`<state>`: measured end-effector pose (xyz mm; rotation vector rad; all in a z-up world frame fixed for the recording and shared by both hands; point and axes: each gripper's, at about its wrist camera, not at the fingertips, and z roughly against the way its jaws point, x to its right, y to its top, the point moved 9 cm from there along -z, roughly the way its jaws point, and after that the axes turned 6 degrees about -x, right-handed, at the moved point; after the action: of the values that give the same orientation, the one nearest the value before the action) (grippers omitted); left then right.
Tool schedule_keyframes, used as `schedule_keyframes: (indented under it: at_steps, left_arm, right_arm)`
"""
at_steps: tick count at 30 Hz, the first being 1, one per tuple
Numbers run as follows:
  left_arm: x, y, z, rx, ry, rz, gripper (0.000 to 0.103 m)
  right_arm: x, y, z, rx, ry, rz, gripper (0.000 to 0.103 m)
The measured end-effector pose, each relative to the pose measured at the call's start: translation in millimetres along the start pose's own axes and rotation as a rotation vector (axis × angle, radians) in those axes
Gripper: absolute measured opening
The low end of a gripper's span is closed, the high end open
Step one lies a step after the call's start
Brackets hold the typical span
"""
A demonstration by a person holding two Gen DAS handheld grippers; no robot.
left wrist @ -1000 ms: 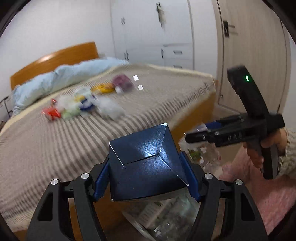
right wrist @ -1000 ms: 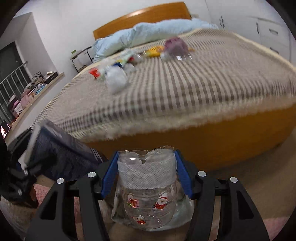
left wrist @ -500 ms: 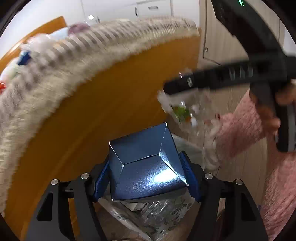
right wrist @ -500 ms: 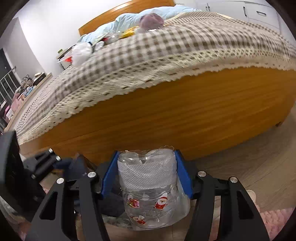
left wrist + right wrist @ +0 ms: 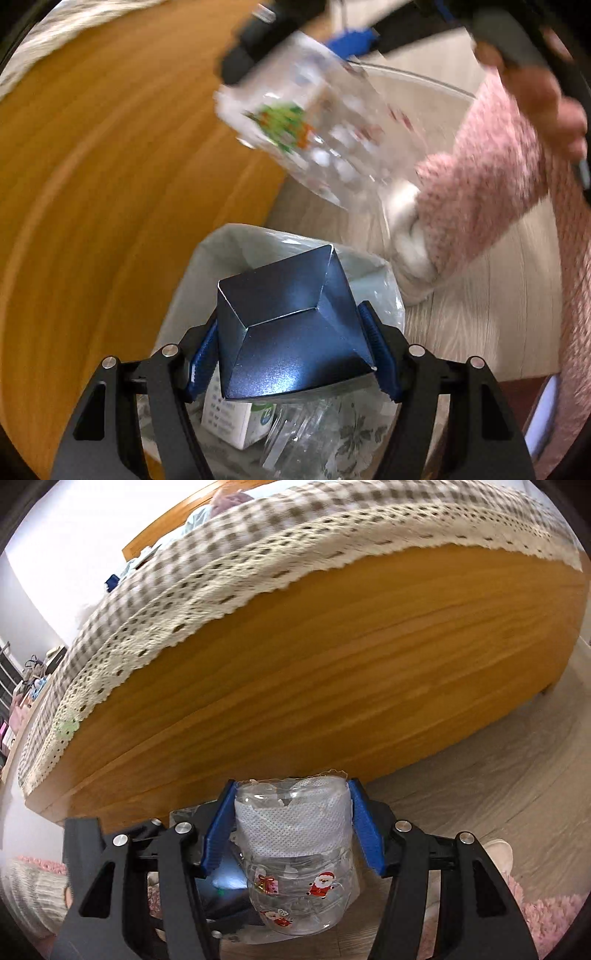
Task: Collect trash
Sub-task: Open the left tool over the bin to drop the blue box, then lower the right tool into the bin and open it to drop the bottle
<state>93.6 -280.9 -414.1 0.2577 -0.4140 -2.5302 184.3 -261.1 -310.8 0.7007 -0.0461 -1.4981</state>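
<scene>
A dark blue folded cardboard box (image 5: 291, 328) sits between the blue pads of my left gripper (image 5: 291, 350), which is shut on it directly over a bin lined with a pale plastic bag (image 5: 218, 254). Inside the bin lie a white carton (image 5: 236, 421) and clear plastic wrapping. My right gripper (image 5: 291, 830) is shut on a clear plastic wrapper printed with Santa figures (image 5: 295, 853), white mesh material inside it. In the left wrist view this wrapper (image 5: 317, 125) hangs blurred above the bin, and a hand (image 5: 550, 96) in a pink sleeve grips the handle.
The orange wooden side of the bed (image 5: 332, 672) rises just behind the bin, with a checked cover and lace fringe (image 5: 207, 602) over its edge. Light wooden floor (image 5: 480, 302) lies to the right. A pink fluffy rug (image 5: 546, 912) shows at the lower corners.
Both grippers have dropped from bed-top height down beside the bed. The left one now looks down into the lined bin, and the right one with its wrapper has come closer above it.
</scene>
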Motion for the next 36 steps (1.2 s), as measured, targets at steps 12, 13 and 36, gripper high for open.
schedule_keyframes:
  at_steps: [12,13,36]
  left_arm:
    - [34.5,-41.2,-39.4,-0.136,-0.063,-0.199,0.067]
    - [33.7,-41.5,-39.9,-0.14,-0.063,-0.198,0.067]
    - [-70.9,-69.2,-16.3,-0.274,-0.109,0.398,0.067]
  right_arm:
    - [-0.8,-15.5,-14.6,-0.02,0.049,0.092,0.058]
    - [-1.9,-17.7,-17.5,-0.025,0.05,0.101,0.058]
    - [-41.9,-75.5,-95.4,-0.083,-0.051,0.516,0.058]
